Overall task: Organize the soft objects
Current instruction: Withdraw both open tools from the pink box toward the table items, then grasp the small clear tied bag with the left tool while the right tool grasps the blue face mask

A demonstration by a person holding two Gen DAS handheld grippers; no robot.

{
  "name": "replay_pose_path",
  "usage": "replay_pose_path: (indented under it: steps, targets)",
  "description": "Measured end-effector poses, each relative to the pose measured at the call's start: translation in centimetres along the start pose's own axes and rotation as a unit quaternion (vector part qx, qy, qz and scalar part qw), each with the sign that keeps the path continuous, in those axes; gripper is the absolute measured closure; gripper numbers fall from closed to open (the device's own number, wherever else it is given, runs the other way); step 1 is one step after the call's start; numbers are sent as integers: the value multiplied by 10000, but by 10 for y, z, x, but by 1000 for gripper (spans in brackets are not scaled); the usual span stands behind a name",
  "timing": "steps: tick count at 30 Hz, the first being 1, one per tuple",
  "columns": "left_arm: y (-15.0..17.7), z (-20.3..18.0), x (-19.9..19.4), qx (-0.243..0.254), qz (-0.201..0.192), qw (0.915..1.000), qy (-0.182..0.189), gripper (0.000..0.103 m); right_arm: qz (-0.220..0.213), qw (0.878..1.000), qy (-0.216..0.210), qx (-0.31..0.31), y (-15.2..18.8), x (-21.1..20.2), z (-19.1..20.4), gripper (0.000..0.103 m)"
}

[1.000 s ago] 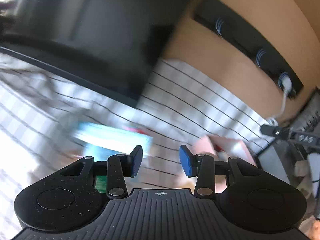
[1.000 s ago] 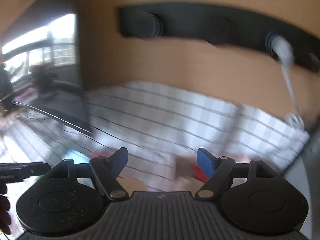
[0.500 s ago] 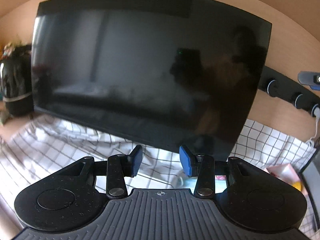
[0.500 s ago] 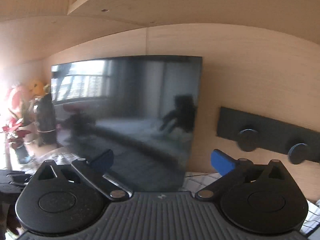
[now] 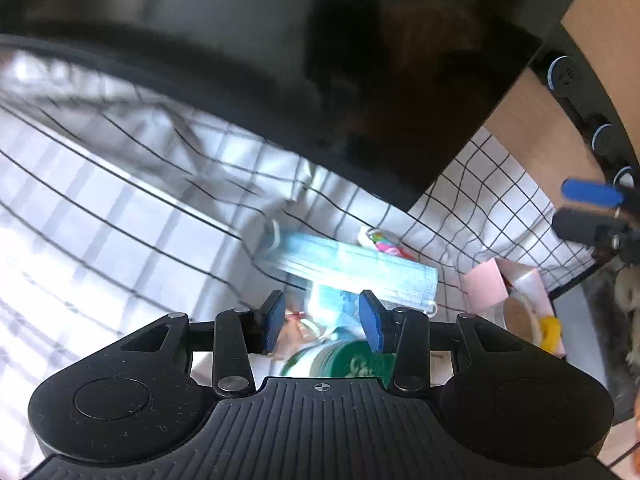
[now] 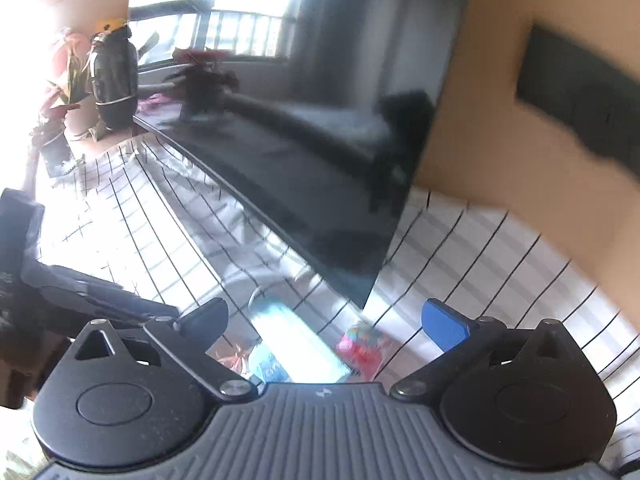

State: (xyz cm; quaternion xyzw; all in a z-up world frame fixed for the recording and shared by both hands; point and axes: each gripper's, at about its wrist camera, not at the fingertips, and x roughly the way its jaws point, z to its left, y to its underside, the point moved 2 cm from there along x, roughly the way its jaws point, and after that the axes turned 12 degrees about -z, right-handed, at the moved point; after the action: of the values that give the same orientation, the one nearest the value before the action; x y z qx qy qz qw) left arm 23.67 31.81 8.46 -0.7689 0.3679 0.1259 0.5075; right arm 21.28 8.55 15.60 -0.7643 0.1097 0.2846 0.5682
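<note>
A light blue face mask [image 5: 352,268] lies on the checked cloth [image 5: 120,200] just ahead of my left gripper [image 5: 322,322], whose blue pads stand apart with nothing pressed between them. A colourful small packet [image 5: 384,240] lies behind the mask. A green tin [image 5: 352,360] sits below the left fingers. In the right wrist view the same mask [image 6: 296,344] and a red packet [image 6: 364,344] lie below my right gripper [image 6: 324,322], which is wide open and empty. A blue fingertip of the right gripper [image 5: 592,194] shows at the left view's right edge.
A large dark monitor [image 5: 320,60] stands on the cloth behind the items. Pink paper [image 5: 486,286] and a yellow object [image 5: 550,330] lie to the right. A black socket strip [image 6: 580,112] hangs on the wooden wall. Potted plants [image 6: 68,92] stand far left.
Both cameras tipped up to face the monitor half a second ago and have swung back down over the mask and packets. The right jaws spread wider than a second ago.
</note>
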Motion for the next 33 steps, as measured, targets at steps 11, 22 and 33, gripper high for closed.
replay_pose_path:
  steps: [11, 22, 33]
  targets:
    - [1, 22, 74, -937, 556, 9939, 150, 58, 622, 9948, -131, 796, 48, 84, -42, 6]
    - [-7, 15, 91, -1036, 730, 9916, 262, 58, 1359, 9775, -1089, 1193, 85, 102, -24, 63]
    - [-14, -9, 106, -248, 1177, 9927, -36, 58, 1309, 9826, -1093, 730, 95, 87, -2, 55]
